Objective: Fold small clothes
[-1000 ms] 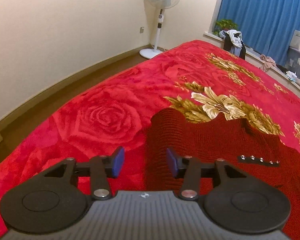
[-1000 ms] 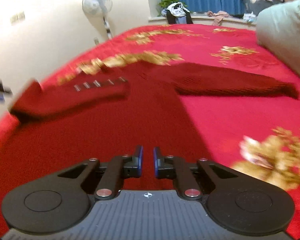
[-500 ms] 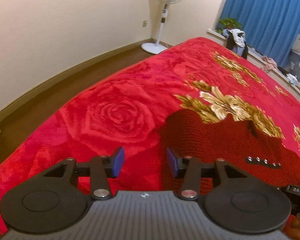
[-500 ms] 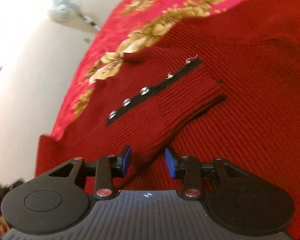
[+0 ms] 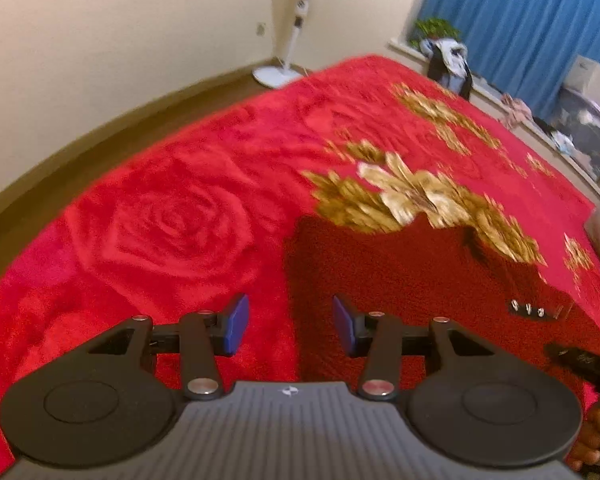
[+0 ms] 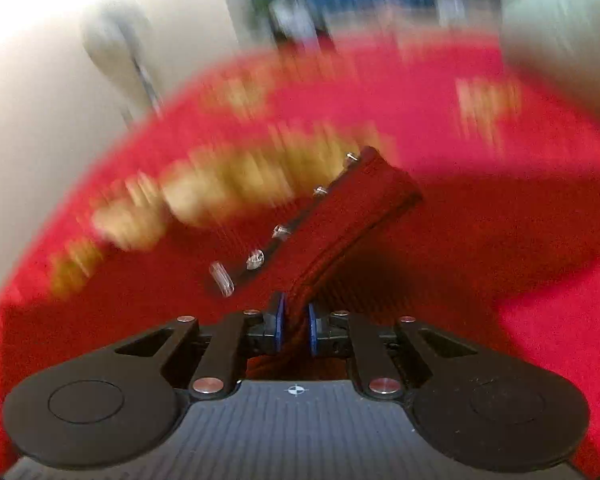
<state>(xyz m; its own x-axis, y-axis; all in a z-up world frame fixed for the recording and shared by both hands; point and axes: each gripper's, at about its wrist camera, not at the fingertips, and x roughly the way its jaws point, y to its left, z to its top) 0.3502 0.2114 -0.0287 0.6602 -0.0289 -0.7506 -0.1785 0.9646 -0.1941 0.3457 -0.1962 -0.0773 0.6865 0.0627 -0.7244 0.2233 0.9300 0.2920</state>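
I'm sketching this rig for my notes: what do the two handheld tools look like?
The left tool and right tool look alike: black linkage arms with silver pivot pins, two round black discs at the sides, a grey ribbed body bearing a small crosshair mark, and blue pads on the fingertips. No cables or sleeves show.

Home bedroom — a bed covered by a red blanket [image 5: 172,224] with rose and gold flower print fills most of the left wrist view. Pedestal fan [image 5: 300,20] stands on a wood floor [image 5: 100,144] by a cream wall [image 5: 100,32]. Blue curtains [image 5: 520,20] hang over a sill with a potted plant [image 5: 434,28] and heaped clothes [image 5: 448,60] — lived-in domestic clutter. Right wrist view is motion-blurred, showing the same red bedding.
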